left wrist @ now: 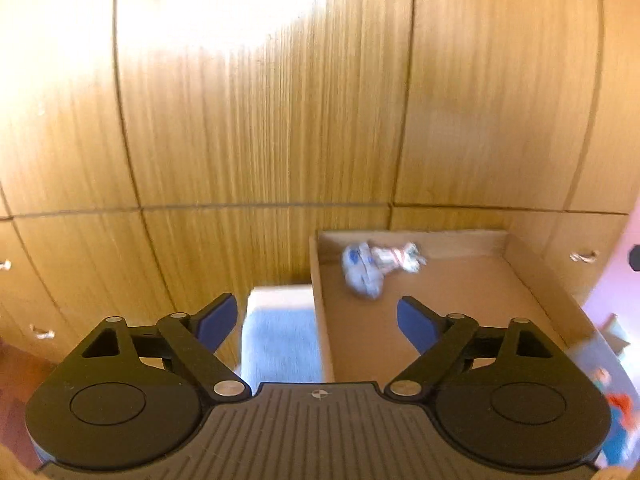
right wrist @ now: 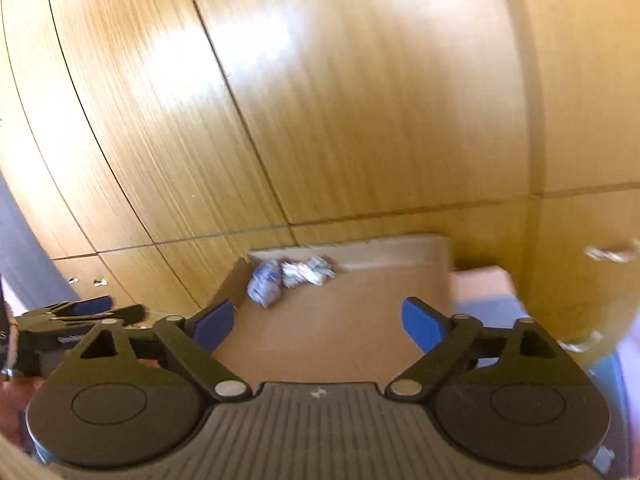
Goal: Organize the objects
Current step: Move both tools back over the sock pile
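- Left wrist view: left gripper (left wrist: 316, 320) jaws spread wide, nothing between the pads. Cardboard box (left wrist: 532, 280) stands against wooden cabinet doors (left wrist: 260, 120). Crumpled blue-white bundle (left wrist: 362, 270) and striped bundle (left wrist: 394, 258) lie in the box's far-left corner, touching.
- Right wrist view: right gripper (right wrist: 318, 322) wide open, empty, above the box (right wrist: 340, 328). Both bundles (right wrist: 266, 282) in the box's far-left corner. Left gripper (right wrist: 92, 310) visible left of the box.

Each tool, the left tool (left wrist: 318, 322) and the right tool (right wrist: 318, 322), is matte black with two blue fingers (left wrist: 218, 322) on jointed black link arms. Silver round pins mark the pivots, round caps flank a ribbed grey centre plate, and a small crosshair mark sits at the plate's top edge.
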Tool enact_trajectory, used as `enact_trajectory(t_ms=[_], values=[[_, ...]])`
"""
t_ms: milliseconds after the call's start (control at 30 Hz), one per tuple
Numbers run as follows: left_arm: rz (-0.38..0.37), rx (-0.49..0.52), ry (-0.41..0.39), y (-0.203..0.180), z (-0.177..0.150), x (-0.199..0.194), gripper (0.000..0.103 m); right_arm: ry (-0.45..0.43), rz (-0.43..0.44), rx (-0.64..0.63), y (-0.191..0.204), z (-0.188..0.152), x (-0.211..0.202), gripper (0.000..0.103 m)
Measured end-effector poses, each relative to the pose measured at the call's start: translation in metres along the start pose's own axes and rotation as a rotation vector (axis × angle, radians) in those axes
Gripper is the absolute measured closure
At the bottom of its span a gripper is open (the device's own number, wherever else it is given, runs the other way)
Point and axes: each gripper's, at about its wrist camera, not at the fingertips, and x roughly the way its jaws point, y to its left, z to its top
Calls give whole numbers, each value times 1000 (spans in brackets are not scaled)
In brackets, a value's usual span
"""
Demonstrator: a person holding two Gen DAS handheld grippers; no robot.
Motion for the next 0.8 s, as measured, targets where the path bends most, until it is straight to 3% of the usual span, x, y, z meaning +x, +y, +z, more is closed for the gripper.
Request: enact_trajectory(t_ms=[167, 400, 567, 800], values=[[-2, -16, -4, -6, -51, -46, 12, -33, -113, -34, -10, -56, -52, 11], [-46, -62, 89, -33, -112, -70, 12, -19, -263, -137, -22, -119, -80, 10], [-113, -126, 158, -47, -130, -58, 12, 20, -273, -208, -24, -142, -60, 12], [-121, -230, 200, -39, -133, -41, 13, 39, -272, -252, -27, -161, -52, 13]])
